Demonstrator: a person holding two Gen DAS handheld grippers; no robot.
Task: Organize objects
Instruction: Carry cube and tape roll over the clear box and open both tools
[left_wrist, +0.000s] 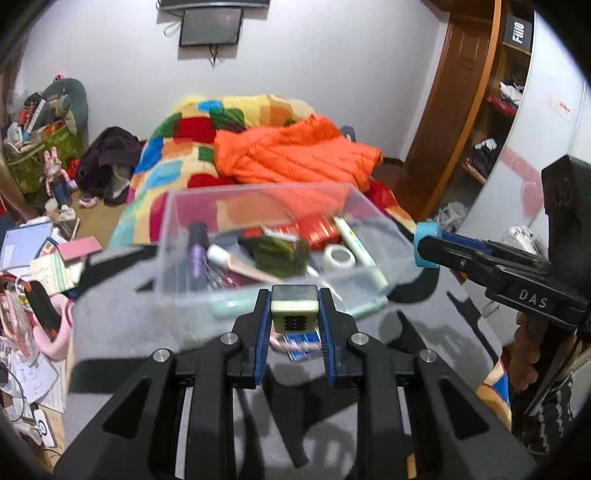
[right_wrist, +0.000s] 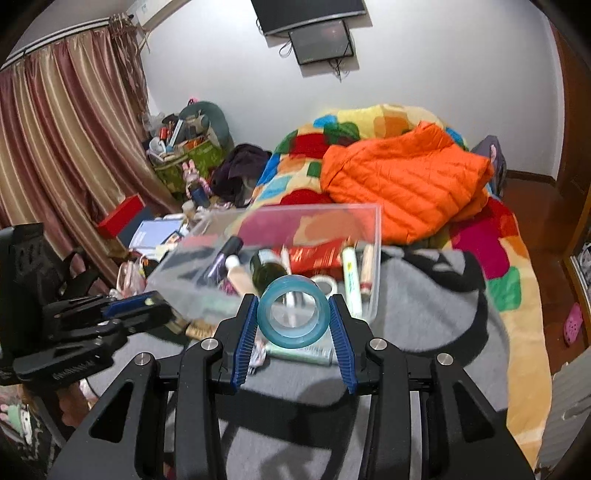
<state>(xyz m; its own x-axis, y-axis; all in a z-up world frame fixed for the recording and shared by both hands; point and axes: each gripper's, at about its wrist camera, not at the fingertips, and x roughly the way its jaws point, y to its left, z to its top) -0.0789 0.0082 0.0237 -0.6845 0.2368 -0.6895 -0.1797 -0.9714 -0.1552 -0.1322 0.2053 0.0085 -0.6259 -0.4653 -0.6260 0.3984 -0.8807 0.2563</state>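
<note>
currently both claws are loaded. left gripper (left_wrist: 294, 308) is pinching a mahjong tile (left_wrist: 294, 309) across its two side faces, dotted face toward the camera, held just in front of the near wall of the clear bin (left_wrist: 184, 236). right gripper (right_wrist: 293, 318) is pinching a blue tape roll (right_wrist: 293, 316) across its outer rim, hole facing the camera, also just in front of the bin and above a pale green tube (right_wrist: 303, 353) lying on the grey blanket (right_wrist: 424, 325); in the left view the same roll sits at the bin's right corner. handling guess: tile looks rigid, small, glossy, so probably slick on the faces, and the flat side grip is the right place, pads centred so it can't pivot. tape roll looks light and stiff-ish but a hollow ring can ovalise, so moderate squeeze across the diameter is safer than hard clamping. bin already holds bottles, tubes, a white tape roll (left_wrist: 338, 257) and a red packet. bin walls look thin and flexible, so i'd lift both items over the rim before release, not knock it.
</note>
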